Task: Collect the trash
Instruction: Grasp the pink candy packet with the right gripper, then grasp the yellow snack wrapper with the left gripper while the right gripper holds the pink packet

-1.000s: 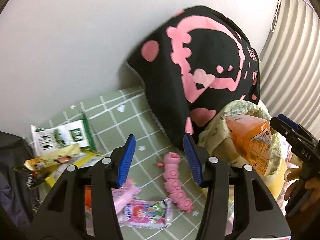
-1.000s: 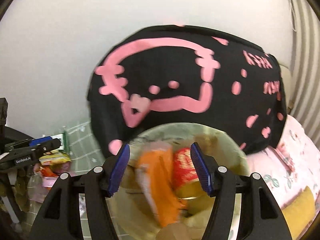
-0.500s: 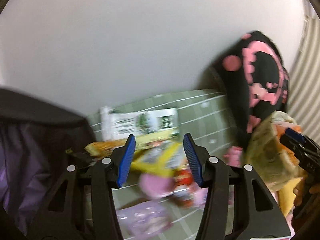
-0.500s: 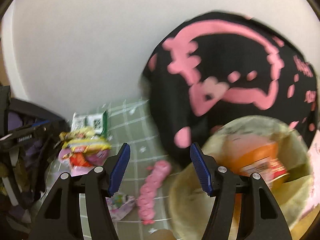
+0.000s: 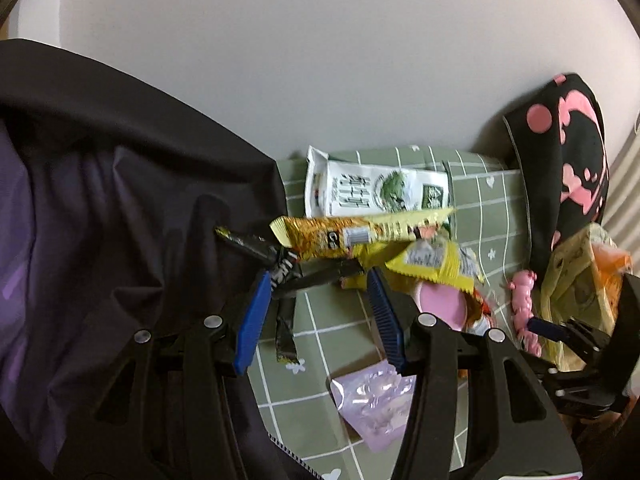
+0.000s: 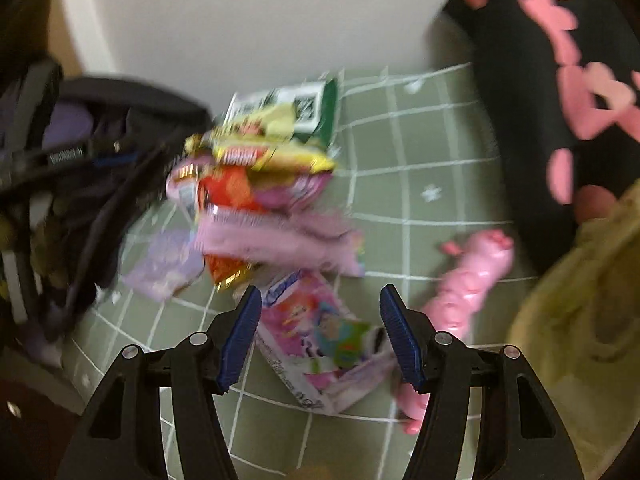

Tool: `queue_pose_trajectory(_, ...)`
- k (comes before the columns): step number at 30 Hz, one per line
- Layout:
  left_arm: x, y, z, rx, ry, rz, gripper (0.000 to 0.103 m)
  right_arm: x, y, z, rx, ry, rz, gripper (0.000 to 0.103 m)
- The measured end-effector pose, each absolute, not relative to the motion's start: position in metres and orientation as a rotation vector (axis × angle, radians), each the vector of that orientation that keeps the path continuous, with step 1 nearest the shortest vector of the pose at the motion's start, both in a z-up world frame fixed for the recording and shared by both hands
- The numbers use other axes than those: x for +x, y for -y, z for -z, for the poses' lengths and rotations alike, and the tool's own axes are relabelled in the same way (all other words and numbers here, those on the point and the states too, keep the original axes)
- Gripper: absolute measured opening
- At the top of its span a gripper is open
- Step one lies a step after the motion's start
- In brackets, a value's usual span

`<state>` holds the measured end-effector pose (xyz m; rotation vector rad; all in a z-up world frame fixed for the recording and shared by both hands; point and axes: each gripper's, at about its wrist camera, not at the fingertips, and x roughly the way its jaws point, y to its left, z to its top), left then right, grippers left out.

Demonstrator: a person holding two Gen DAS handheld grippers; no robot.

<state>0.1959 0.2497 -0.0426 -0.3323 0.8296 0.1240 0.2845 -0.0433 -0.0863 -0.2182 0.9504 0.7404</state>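
My left gripper (image 5: 316, 312) is open and empty, its fingers either side of a black wrapper (image 5: 286, 276) at the edge of a pile of snack wrappers. The pile holds a yellow-orange wrapper (image 5: 352, 232), a white and green packet (image 5: 376, 192) and a lilac wrapper (image 5: 372, 404). My right gripper (image 6: 320, 336) is open and empty above a pink printed wrapper (image 6: 316, 332). The same pile (image 6: 256, 172) lies beyond it. The yellowish trash bag (image 5: 576, 284) with an orange packet inside stands at the right; it also shows in the right wrist view (image 6: 580, 320).
Everything lies on a green checked bed sheet (image 6: 420, 160). A pink caterpillar toy (image 6: 468, 276) lies beside the bag. A black pillow with pink print (image 5: 560, 168) leans on the wall. A dark jacket (image 5: 100, 200) covers the left side.
Both grippers swung left, away from the trash bag, and lowered toward the wrapper pile. The right gripper left the orange packet in the bag.
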Motion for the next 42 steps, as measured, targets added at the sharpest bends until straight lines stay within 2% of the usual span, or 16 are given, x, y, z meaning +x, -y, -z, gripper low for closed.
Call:
queue_pose_trajectory(7,0.191,-0.240,0.053,-0.312,-0.869,-0.098,0.047,0.283,0.034,0.113,-0.289,-1.007,-0.763,0.055)
queue_pose_trajectory(9,0.190,-0.242,0.054,-0.324,-0.872,-0.103,0.047,0.280,0.034,0.114,-0.314,-0.993,-0.754,0.048)
queue_pose_trajectory(11,0.190,-0.246,0.054,-0.343,-0.873,-0.111,0.047,0.280,0.037,0.113,-0.310,-0.994,-0.739,0.028)
queue_pose_trajectory(13,0.191,-0.249,0.054,-0.360,-0.869,-0.116,0.047,0.283,0.042,0.113,-0.272,-1.012,-0.741,0.020)
queue_pose_trajectory(16,0.196,-0.254,0.053,-0.387,-0.866,-0.122,0.047,0.283,0.051,0.105,-0.257,-0.989,-0.715,0.014)
queue_pose_trajectory(25,0.239,-0.261,0.050,-0.360,-0.868,-0.106,0.047,0.300,0.087,0.053,-0.098,-0.925,-0.627,0.014)
queue_pose_trajectory(36,0.284,-0.243,0.075,-0.265,-1.000,0.041,0.047,0.332,0.108,-0.003,-0.001,-0.813,-0.502,0.014)
queue_pose_trajectory(42,0.289,-0.227,0.062,-0.137,-0.944,0.057,0.047,0.337,0.115,-0.017,0.022,-0.790,-0.459,0.014)
